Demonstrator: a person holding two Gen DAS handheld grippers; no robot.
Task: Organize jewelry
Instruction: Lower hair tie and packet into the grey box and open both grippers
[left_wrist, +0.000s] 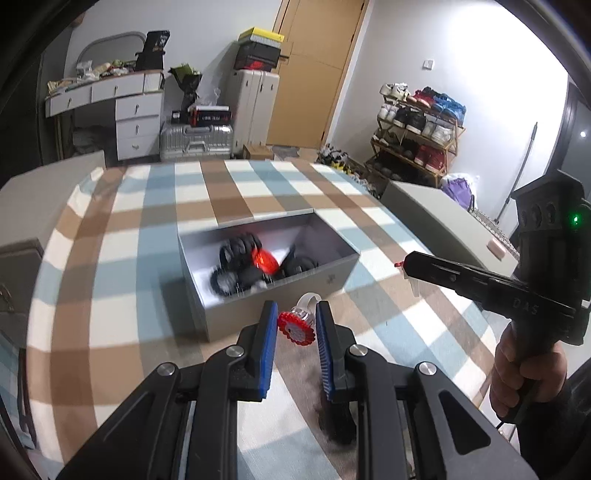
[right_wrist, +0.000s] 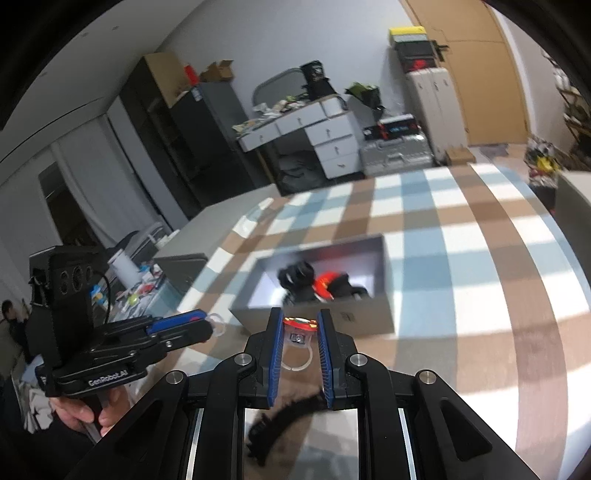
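Observation:
My left gripper (left_wrist: 295, 311) is shut on a red flower-topped ring (left_wrist: 295, 328) with a clear band, held above the checked cloth (left_wrist: 122, 206). In the right wrist view my right gripper (right_wrist: 298, 316) is shut on a second red-topped ring (right_wrist: 298, 323), whose clear band hangs between the pads. An open grey box (left_wrist: 218, 314) just beyond both grippers holds black beaded pieces (left_wrist: 236, 258) and a red piece (left_wrist: 264, 261). The right gripper (left_wrist: 404, 266) comes in from the right of the box. The left gripper (right_wrist: 207, 325) shows left of the box (right_wrist: 373, 315).
A black fuzzy band (right_wrist: 280, 413) lies on the cloth under the grippers. A hand (left_wrist: 517, 373) grips the right handle. Beyond the table stand a white desk (left_wrist: 122, 107), suitcases (left_wrist: 195, 140), a shoe rack (left_wrist: 417, 133) and a wooden door (left_wrist: 314, 70).

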